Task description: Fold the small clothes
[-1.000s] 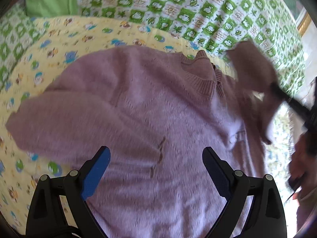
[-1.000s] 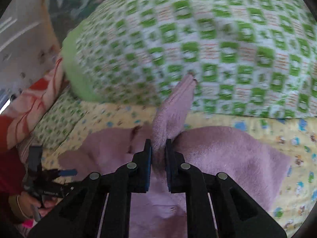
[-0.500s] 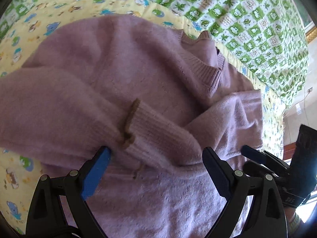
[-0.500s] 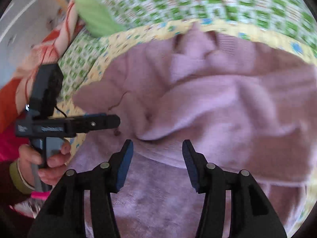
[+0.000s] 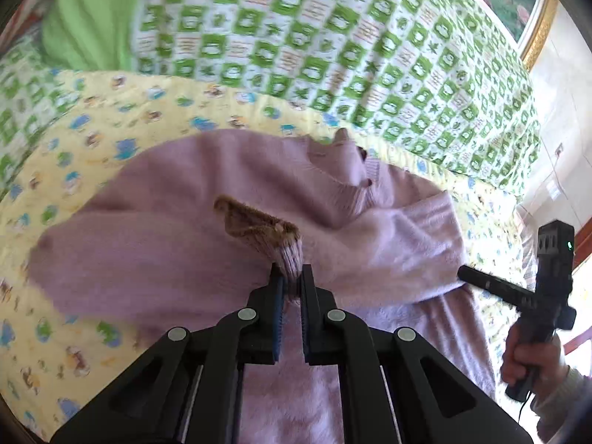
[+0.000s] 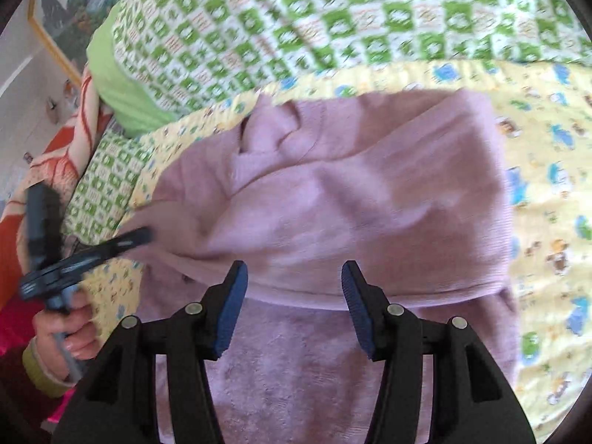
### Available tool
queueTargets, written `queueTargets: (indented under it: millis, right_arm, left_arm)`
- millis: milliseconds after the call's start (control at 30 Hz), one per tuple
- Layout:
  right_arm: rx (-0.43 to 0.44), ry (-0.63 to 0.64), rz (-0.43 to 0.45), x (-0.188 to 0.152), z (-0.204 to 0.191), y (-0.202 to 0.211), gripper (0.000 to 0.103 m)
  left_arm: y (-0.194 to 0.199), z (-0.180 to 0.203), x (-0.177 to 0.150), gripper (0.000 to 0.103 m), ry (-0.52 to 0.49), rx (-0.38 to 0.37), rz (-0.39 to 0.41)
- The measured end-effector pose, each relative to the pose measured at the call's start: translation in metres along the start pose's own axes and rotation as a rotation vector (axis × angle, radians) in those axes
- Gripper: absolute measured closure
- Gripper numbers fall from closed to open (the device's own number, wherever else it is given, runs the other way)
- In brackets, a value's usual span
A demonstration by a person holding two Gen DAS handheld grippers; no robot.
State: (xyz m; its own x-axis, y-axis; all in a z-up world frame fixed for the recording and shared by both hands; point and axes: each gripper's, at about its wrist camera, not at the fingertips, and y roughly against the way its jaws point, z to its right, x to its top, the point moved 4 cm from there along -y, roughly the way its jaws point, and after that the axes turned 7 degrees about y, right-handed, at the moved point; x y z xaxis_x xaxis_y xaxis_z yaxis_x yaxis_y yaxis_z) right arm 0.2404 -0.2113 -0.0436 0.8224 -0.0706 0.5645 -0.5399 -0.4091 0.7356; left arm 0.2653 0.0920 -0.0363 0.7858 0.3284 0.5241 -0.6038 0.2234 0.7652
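Note:
A small mauve knit sweater [image 5: 207,244] lies on a yellow cartoon-print blanket [image 5: 74,137]. My left gripper [image 5: 291,277] is shut on the ribbed, brown-edged cuff [image 5: 259,227] of one sleeve and holds it up over the sweater's body. The other sleeve [image 5: 403,255] lies folded across the chest. In the right wrist view the sweater [image 6: 351,222] fills the middle, and my right gripper [image 6: 294,277] is open and empty just above the folded sleeve [image 6: 370,255]. The right gripper also shows in the left wrist view [image 5: 477,281] at the sweater's right edge.
A green-and-white checked quilt [image 5: 333,44] is bunched up behind the blanket, with a plain green pillow [image 5: 88,26] at the far left. A red and orange blanket [image 6: 48,155] lies at the left in the right wrist view. A framed picture [image 5: 518,7] hangs beyond.
My right gripper let go of its sleeve, which now lies across the chest, and opened. My left gripper shut on the other sleeve's cuff and lifted it.

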Motion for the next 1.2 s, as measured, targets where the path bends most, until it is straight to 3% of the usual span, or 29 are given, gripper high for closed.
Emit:
queueTargets:
  millis: [133,333,533,667,733,767,967,1200]
  right_arm:
    - [-0.086,-0.039,0.004,0.003,0.019,0.004,0.049]
    - [-0.254,-0.124,0.038,0.010,0.056,0.015,0.049]
    - [-0.318,-0.190,0.012,0.028,0.099,-0.004,0.044]
    - [-0.289,-0.224,-0.034,0.037,0.119,-0.034,0.044]
    - [-0.223,-0.263,-0.038,0.038,0.129,-0.044,0.070]
    - [-0.202,-0.266,-0.037,0.041,0.133,-0.044,0.094]
    - [-0.302,-0.206,0.030,0.066,0.152,-0.001,0.095]
    - [-0.358,-0.154,-0.039,0.055,0.164,-0.024,0.094]
  left_arm:
    - [-0.012,-0.033,-0.026,0.097,0.070,0.057,-0.056]
    - [-0.004,-0.054,-0.033,0.097,0.112,0.089,-0.024]
    - [-0.011,-0.050,-0.040,0.097,0.112,0.089,-0.049]
    - [-0.015,-0.045,-0.042,0.097,0.104,0.098,-0.054]
    - [-0.018,-0.042,-0.042,0.097,0.099,0.097,-0.063]
    - [-0.021,-0.038,-0.041,0.097,0.096,0.087,-0.067]
    - [-0.043,0.003,-0.037,0.097,-0.001,0.058,-0.068]
    - [-0.054,-0.014,-0.043,0.096,0.040,0.086,-0.113]
